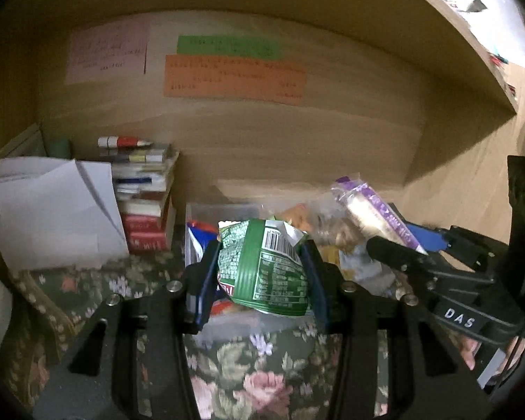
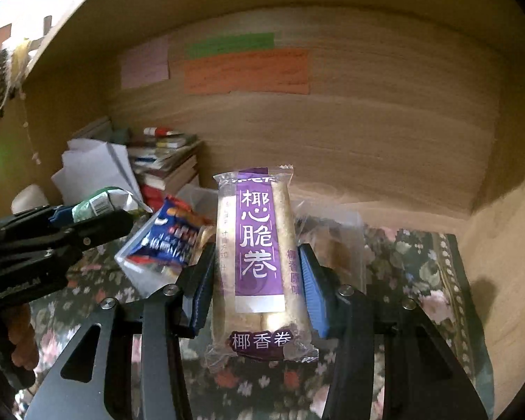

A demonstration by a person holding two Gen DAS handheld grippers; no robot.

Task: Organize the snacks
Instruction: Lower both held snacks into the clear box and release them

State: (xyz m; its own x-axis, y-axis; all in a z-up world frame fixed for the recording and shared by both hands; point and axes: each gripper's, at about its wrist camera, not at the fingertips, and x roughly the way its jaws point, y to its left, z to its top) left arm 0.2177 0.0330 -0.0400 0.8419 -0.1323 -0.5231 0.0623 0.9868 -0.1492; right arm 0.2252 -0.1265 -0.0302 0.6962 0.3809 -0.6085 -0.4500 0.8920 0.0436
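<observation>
Two hand-held grippers working over a clear plastic bin (image 2: 147, 273) on a flowered cloth (image 1: 262, 367) inside a wooden cubby. The left gripper (image 1: 260, 266) is clamping a green snack packet (image 1: 266, 266) across its middle, holding it above the bin's near edge. The right gripper (image 2: 257, 280) is pinching a purple-labelled wafer roll pack (image 2: 257, 255) by its long sides, lifted upright just beside the bin, where a blue snack bag (image 2: 173, 234) is lying. Both packets are judged light, with thin, slick, crinkling film. The green one looks soft and is already buckling under the pads; the roll pack seems stiffer but brittle inside, so a gentle squeeze at mid-length, away from the sealed ends, is likely safest. Books (image 1: 143, 189) and loose papers (image 1: 56, 210) are standing to the left.
</observation>
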